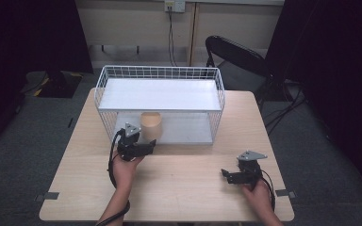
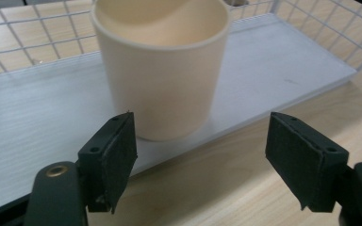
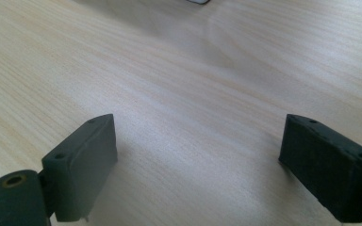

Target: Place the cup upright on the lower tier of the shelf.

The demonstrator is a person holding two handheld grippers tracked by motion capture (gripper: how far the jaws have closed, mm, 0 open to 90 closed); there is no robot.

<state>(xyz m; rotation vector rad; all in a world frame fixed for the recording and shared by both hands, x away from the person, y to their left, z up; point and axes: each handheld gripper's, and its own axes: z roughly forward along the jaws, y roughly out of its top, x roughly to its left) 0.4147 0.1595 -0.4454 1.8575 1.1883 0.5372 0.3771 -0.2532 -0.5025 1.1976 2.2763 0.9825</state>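
A cream cup stands upright on the lower white shelf of a white wire rack, near the shelf's front edge. My left gripper is open just in front of it. In the left gripper view the cup rises beyond the two black pads, apart from both of them. My right gripper rests open over bare wooden table at the front right, with nothing between its jaws.
The rack's upper shelf overhangs the cup. The wooden table stretches between the two hands. A black chair stands behind the table at the right, and cables hang from a wall socket.
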